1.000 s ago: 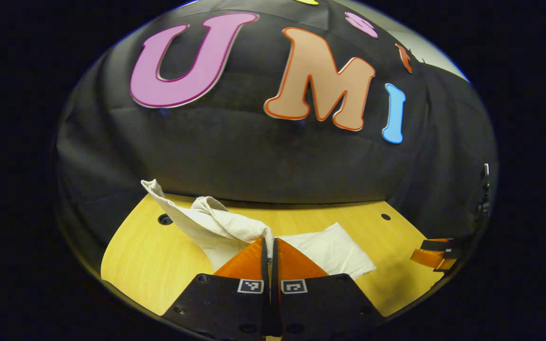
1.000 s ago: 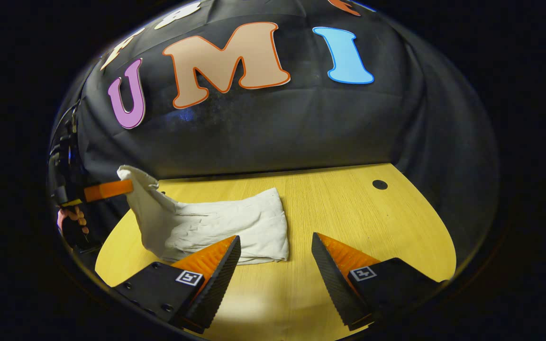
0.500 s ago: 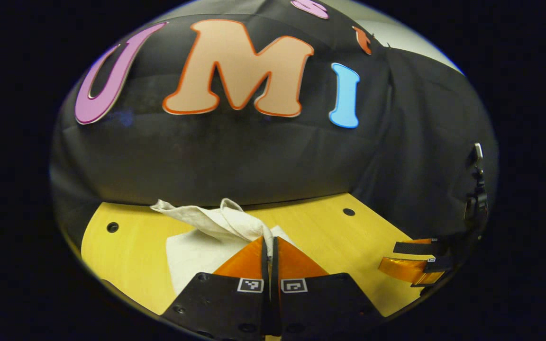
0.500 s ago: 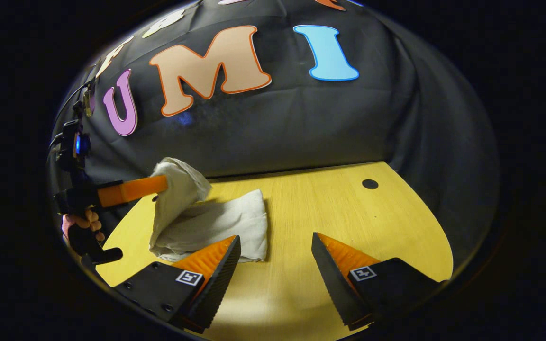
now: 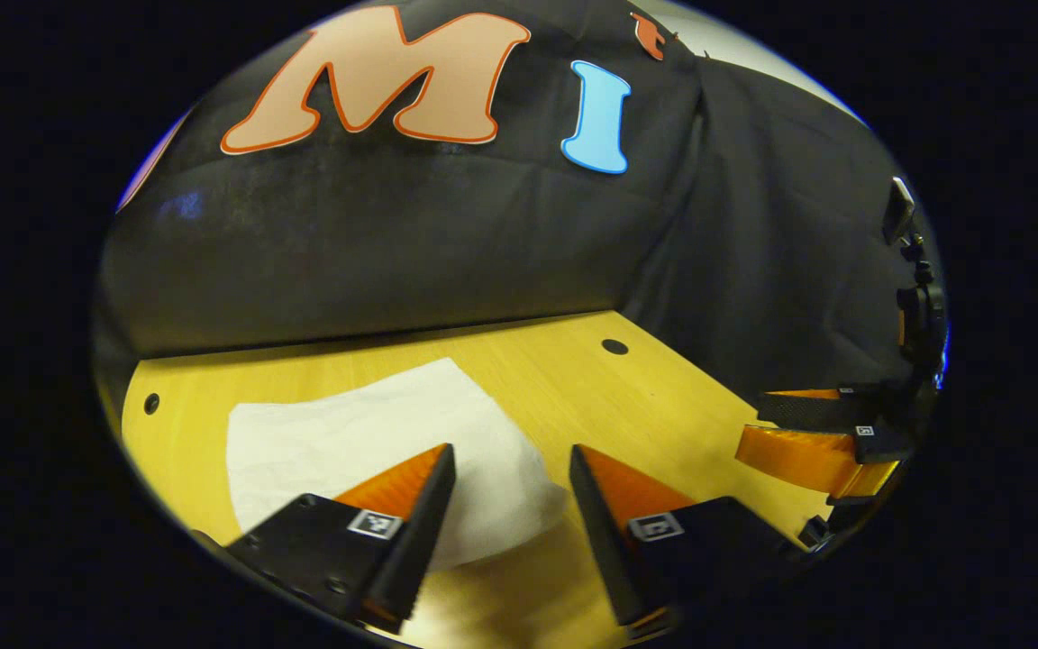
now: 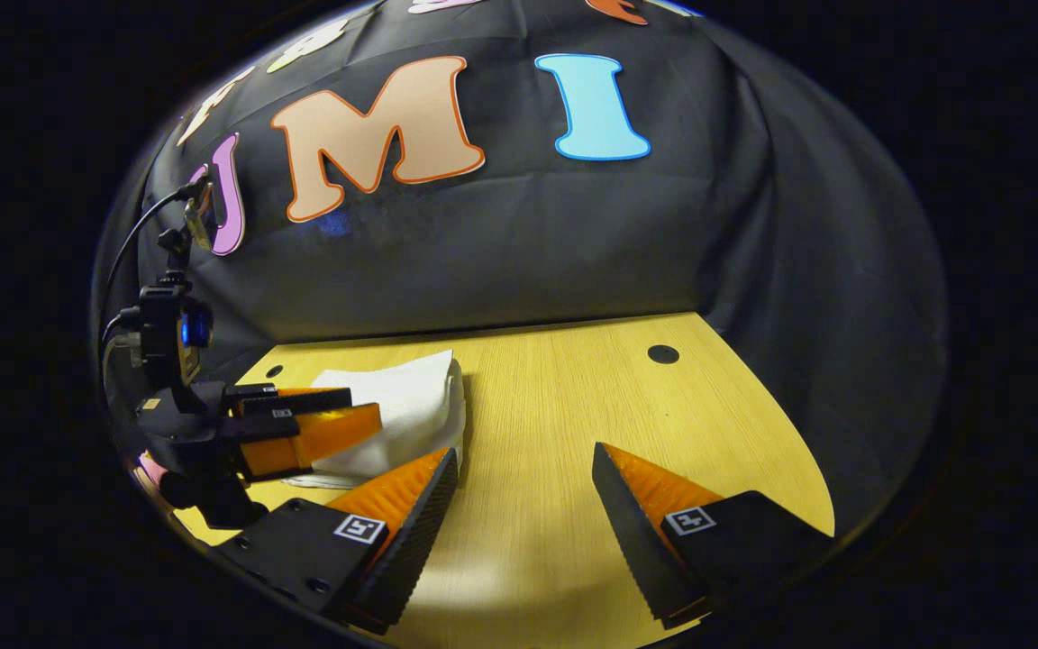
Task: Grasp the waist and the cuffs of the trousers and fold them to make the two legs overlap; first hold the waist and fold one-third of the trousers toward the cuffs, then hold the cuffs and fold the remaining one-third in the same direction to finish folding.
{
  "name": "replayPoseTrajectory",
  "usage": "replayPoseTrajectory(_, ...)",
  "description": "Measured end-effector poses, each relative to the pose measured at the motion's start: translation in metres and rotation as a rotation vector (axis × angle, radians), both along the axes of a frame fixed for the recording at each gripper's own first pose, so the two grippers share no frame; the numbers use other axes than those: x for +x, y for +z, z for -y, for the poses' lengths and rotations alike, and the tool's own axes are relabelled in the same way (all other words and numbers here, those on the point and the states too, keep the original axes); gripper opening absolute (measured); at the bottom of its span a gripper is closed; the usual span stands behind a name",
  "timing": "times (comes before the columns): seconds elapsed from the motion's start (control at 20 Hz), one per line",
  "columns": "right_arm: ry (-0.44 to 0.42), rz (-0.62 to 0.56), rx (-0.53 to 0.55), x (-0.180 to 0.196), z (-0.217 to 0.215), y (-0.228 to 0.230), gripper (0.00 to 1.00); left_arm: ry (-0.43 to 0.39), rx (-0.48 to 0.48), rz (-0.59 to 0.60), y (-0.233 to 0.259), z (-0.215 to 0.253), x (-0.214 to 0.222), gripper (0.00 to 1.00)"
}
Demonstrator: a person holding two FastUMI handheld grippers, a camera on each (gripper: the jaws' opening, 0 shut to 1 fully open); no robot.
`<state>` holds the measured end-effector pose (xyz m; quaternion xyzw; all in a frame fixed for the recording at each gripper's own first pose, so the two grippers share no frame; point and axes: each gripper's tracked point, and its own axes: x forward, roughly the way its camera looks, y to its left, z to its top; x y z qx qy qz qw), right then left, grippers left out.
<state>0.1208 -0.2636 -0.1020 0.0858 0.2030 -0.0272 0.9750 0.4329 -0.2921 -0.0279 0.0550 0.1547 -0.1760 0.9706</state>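
**Folded trousers lie flat on the table, both grippers empty**

In the left gripper view, the white cloth trousers [image 5: 366, 442] lie folded into a compact, roughly rectangular bundle on the yellow wooden table [image 5: 627, 397], in the lower left of the frame. The left gripper [image 5: 508, 491] sits at the bottom centre with its jaws spread wide and nothing between them; the near edge of the bundle shows in the gap, and the left finger overlaps the cloth in the picture, though contact cannot be judged. At the right edge of the same view, the right gripper [image 5: 812, 424] appears side-on above the table's edge, its two fingers apart.

In the right gripper view, the trousers [image 6: 402, 406] rest in the left-centre of the frame, near the far edge of the table [image 6: 573, 424], with stacked layers visible along their right side. The left gripper [image 6: 343, 410] reaches in from the left edge, its fingers parted and lying over the near part of the bundle. The right gripper [image 6: 523, 491] fills the bottom of the frame, jaws wide open over bare wood, to the right of the trousers and gripping nothing.
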Motion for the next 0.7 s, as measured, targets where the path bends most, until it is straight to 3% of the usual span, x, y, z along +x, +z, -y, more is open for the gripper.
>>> replayPoseTrajectory(0.1,0.010,0.010,0.002,0.001,-0.005,0.003,0.96,0.018,-0.012,0.027,0.008,-0.006,-0.002,0.99)
replayPoseTrajectory(0.65,0.090,0.103,-0.008,-0.015,-0.069,0.037,0.97,0.196,0.000,0.134,0.059,-0.098,-0.071,0.95)
replayPoseTrajectory(0.7,0.093,0.107,-0.011,-0.020,-0.075,0.041,0.92,0.207,-0.002,0.136,0.061,-0.105,-0.080,0.95)
